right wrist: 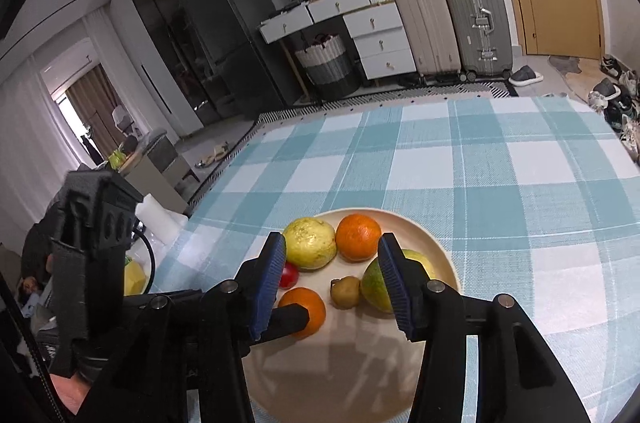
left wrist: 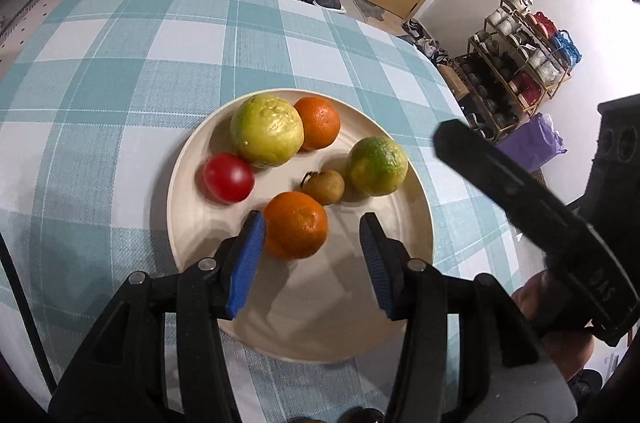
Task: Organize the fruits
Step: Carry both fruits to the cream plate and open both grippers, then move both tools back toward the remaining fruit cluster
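The right gripper (right wrist: 332, 283) half hides the red fruit (right wrist: 290, 276) and green-orange fruit (right wrist: 374, 289).

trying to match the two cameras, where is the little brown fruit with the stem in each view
Left wrist view: the small brown fruit lies mid-plate, between the near orange and the green-yellow citrus.
Right wrist view: the same fruit sits low centre, just left of the right-hand finger.
Shared landmark: the red tomato at the plate's left side.

Both grippers tilt downward over the plate (left wrist: 416, 211). The left gripper (left wrist: 316, 223) has its blue fingers (left wrist: 248, 255) parted, nothing pressed between them. The right gripper (right wrist: 332, 251) likewise stands apart-fingered, gripping nothing. A hand (left wrist: 560, 319) holds the right gripper's handle beside the plate.
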Available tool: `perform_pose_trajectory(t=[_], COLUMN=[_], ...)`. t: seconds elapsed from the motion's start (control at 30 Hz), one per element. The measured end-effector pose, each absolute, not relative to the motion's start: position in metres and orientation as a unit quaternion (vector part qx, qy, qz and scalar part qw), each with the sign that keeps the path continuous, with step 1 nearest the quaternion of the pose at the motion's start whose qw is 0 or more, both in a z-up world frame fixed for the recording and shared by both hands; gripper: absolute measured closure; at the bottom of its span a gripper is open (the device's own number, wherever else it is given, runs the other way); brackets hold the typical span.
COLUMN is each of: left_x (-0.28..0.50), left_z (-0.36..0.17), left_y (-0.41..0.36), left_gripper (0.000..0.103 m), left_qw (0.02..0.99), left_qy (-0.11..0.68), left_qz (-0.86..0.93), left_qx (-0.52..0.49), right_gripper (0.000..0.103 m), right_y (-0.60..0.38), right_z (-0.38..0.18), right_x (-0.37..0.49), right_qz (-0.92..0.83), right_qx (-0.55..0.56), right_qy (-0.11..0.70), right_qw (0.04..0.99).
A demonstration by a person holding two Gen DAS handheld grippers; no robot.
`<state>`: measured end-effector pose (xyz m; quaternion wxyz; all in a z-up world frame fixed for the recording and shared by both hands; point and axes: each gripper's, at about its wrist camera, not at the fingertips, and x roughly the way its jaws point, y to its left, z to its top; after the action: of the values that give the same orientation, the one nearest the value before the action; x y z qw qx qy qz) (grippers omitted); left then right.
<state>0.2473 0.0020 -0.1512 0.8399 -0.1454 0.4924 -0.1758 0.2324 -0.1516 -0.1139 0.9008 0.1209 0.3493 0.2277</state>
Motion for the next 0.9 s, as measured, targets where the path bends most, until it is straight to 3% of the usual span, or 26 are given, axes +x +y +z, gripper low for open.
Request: perform_pose_trajectory(t=[0.47,0.57,0.67,0.77,0.9], left_x=[0.2,0.187,0.175,0.163,0.145], left_z=[-0.125,-0.116,-0.109,-0.102,-0.091], left_y=[0.007,0.007,0.006,0.006,0.006], left_gripper=[0.045,0.038,0.037,0.036,0.025], left_qw=[0.867,0.876,0.88,0.885,0.895], left_qy=[0.466,0.454,0.447,0.441,0.425], left_qz=[-0.14,-0.133,-0.131,-0.128,-0.117], left_qx=[-0.108,-0.098,-0.091,-0.084,-0.075], right_gripper=[0.047,0.038,0.036,0.028,0.022], right_y=[-0.165,-0.171,-0.175,-0.177,-0.179], right_z=[-0.101,-0.097,-0.092,-0.088,-0.084], right_x=[0.182,0.17,0.158,0.147,0.132], right_qz=[0.23,0.231,0.231,0.231,0.235], right_qx=[0.121,0.129,0.134,0.138,0.14], right_qy=[0.33,0.322,0.313,0.306,0.297], right_qw=[0.907,0.909,0.911,0.913,0.915])
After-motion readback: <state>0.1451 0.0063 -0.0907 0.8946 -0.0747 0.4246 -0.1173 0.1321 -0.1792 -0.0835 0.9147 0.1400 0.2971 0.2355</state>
